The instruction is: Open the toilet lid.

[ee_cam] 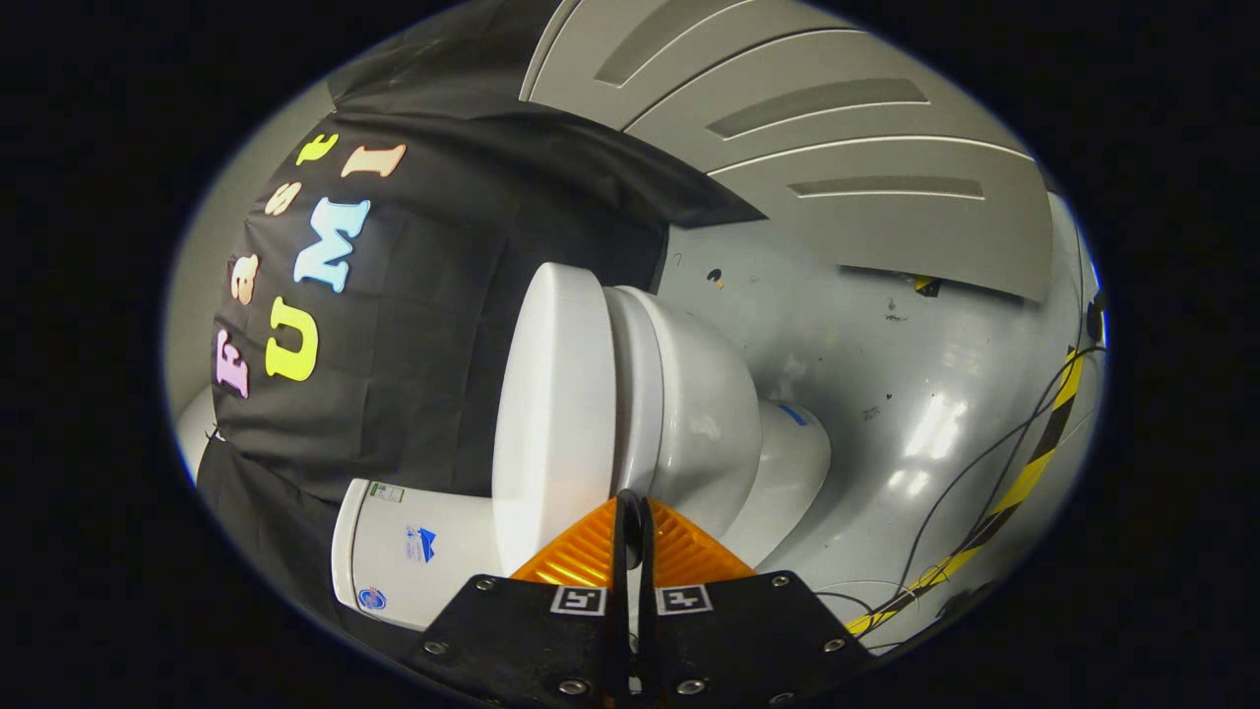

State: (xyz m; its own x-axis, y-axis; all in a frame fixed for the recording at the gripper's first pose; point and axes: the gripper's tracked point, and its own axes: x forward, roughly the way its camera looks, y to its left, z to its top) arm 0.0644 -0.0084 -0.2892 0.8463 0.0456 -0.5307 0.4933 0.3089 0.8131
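Glossy grey floor [886, 394], scuffed and marked, reflecting overhead light. Black cloth booth wall [443, 325] at left. Grey panelled wall [837, 148] far behind. Yellow-and-black hazard tape [1034, 463] and loose black cables [965, 483] at right.

White toilet lid [551, 414], closed on bowl, just ahead of tongs [630, 507].

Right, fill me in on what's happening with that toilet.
A person is working a hand-held gripper at a glossy white ceramic toilet in a booth with a grey floor. The camera is rolled, so the toilet looks sideways. Its smooth white plastic lid lies down flat against the seat. The gripper's fingers are nearly together at the lid's front edge; whether they pinch it is unclear.
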